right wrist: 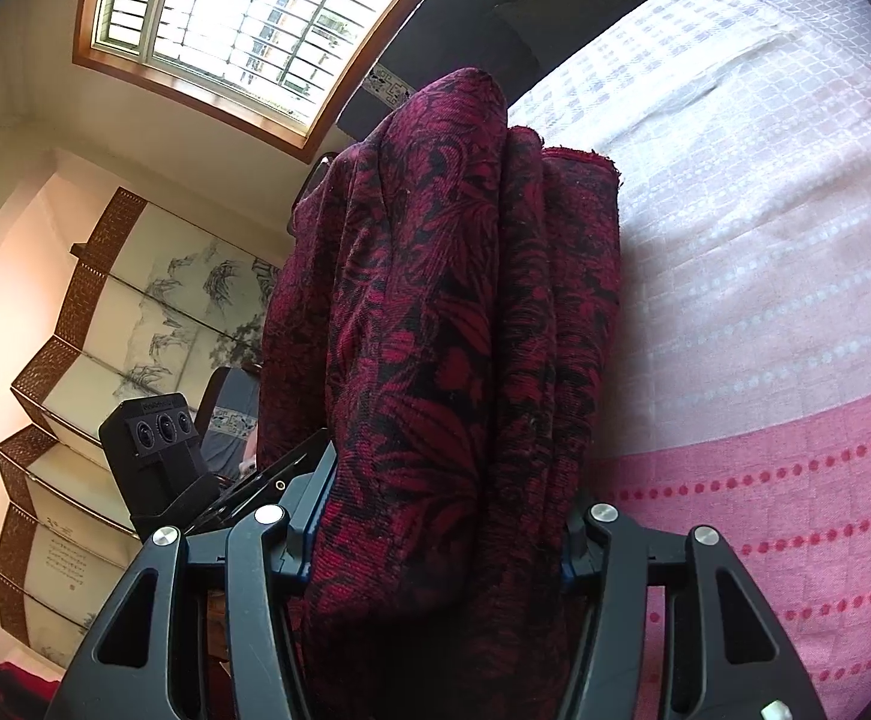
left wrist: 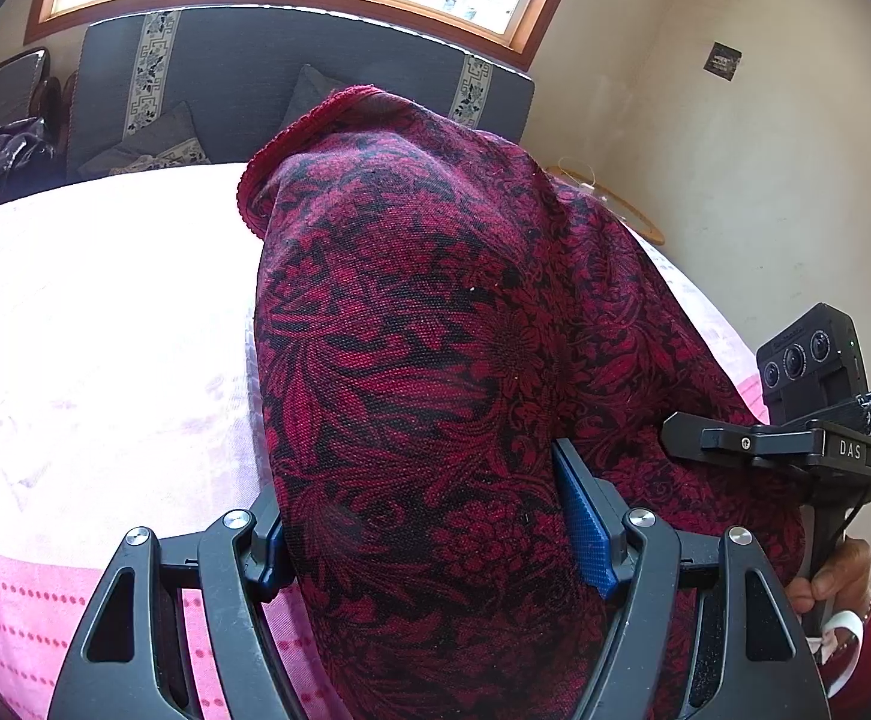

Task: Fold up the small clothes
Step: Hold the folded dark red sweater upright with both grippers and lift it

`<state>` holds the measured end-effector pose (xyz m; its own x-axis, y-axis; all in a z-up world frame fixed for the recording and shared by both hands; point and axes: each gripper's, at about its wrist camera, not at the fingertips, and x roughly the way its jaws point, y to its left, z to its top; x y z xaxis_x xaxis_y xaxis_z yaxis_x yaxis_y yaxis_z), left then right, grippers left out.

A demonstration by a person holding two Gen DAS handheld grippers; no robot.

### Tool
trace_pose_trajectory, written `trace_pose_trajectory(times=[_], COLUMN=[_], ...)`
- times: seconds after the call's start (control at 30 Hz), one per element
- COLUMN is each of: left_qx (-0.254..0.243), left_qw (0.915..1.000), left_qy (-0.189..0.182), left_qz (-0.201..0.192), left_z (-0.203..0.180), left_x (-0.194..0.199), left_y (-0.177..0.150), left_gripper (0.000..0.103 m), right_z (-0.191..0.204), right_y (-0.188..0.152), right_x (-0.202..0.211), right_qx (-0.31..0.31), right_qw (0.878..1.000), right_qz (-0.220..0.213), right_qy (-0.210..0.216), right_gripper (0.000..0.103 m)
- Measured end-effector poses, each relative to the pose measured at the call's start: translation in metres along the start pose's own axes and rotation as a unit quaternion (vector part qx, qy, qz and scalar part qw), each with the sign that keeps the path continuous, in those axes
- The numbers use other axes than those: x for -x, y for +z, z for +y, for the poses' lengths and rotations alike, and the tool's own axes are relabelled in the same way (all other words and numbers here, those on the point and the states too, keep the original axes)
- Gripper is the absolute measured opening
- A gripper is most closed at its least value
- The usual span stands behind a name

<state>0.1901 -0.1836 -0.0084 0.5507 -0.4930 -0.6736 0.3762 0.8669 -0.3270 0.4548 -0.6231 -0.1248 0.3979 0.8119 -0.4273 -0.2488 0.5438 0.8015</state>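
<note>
cloth (left wrist: 435, 324) between the left claw's (left wrist: 429, 534) two fingers, bunched up ahead | bed (left wrist: 93, 312) under and left | sofa (left wrist: 243, 72) behind bed | right claw (left wrist: 795, 438) to the right (a hand (left wrist: 837, 576) holds it)

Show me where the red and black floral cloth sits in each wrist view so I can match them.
Left wrist: the floral cloth fills the centre, bunched between the left tongs and rising toward the window.
Right wrist: the same cloth stands centre, in vertical folds between the right tongs.
Shared landmark: the pink dotted bedspread beneath it.
</note>
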Motion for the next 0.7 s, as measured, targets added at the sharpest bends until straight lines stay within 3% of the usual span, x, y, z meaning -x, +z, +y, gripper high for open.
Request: trace_pose_trajectory(times=[0.7], left_qx=[0.012], left_qw=[0.9993], left_qy=[0.033], left_qz=[-0.011], left_z=[0.000], left_x=[0.043], left_y=[-0.022], left_gripper=[0.073], right_z=[0.000], right_y=[0.003], right_x=[-0.006], right_qx=[0.016], right_qw=[0.999], right_qz=[0.027], right_qy=[0.031], right_gripper=[0.051])
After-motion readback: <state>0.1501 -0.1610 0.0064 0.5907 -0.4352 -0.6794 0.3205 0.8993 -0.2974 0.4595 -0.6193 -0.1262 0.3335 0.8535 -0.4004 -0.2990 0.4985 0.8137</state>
